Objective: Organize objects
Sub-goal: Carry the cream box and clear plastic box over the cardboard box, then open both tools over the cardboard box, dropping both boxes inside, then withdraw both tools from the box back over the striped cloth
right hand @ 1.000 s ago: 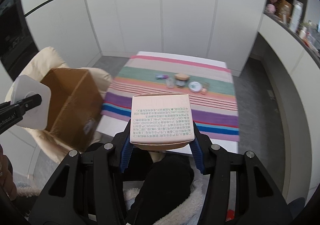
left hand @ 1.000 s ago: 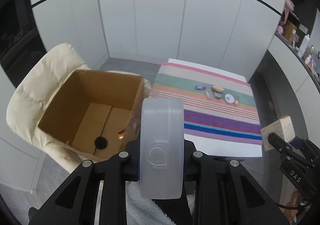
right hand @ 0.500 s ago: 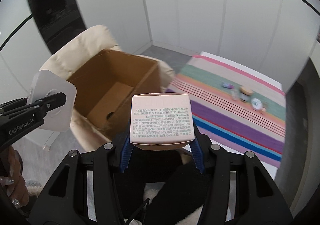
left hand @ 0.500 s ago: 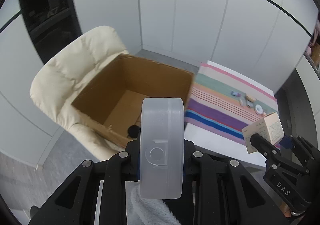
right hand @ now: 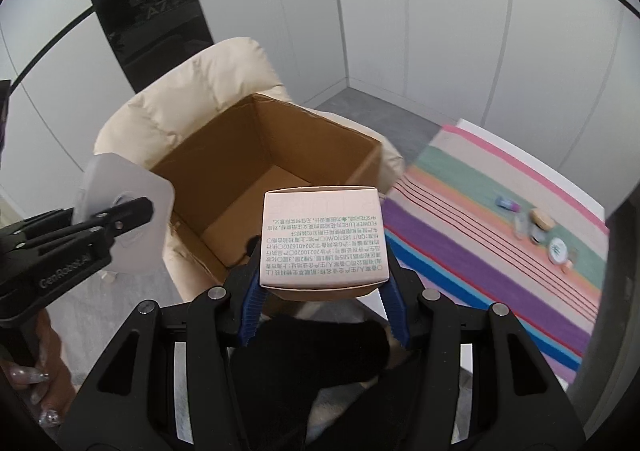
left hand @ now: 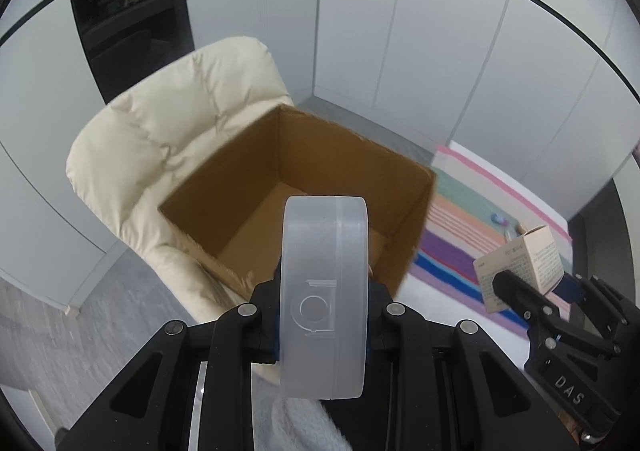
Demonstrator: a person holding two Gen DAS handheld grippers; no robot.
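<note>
While both tools hang above the room's corner, each grips one item. At the lower centre of the left wrist view, the left tool (left hand: 324, 315) is clenched on a frosted plastic case (left hand: 323, 291), which stands on edge between the black fingers with its narrow rim facing the camera. In the right wrist view the same case (right hand: 124, 211) shows its broad rounded face at the left edge of the frame, pinched at its middle. A hand (right hand: 36, 379) holds that tool's handle at the lower left.

The right tool (right hand: 322, 291) grasps a pale pink carton (right hand: 322, 239) printed with small text, its blue pads (right hand: 252, 303) pressing on the carton's two sides. From the left wrist view the carton (left hand: 520, 263) appears at the right edge.

Behind both held items, near the middle of each frame, an open cardboard box (left hand: 224, 187) sits on a cream padded chair (left hand: 160, 139). To the right lies a bench covered by a striped cloth (right hand: 480, 219), with several small jars and bottles (right hand: 540, 231) grouped on its green and peach bands.
</note>
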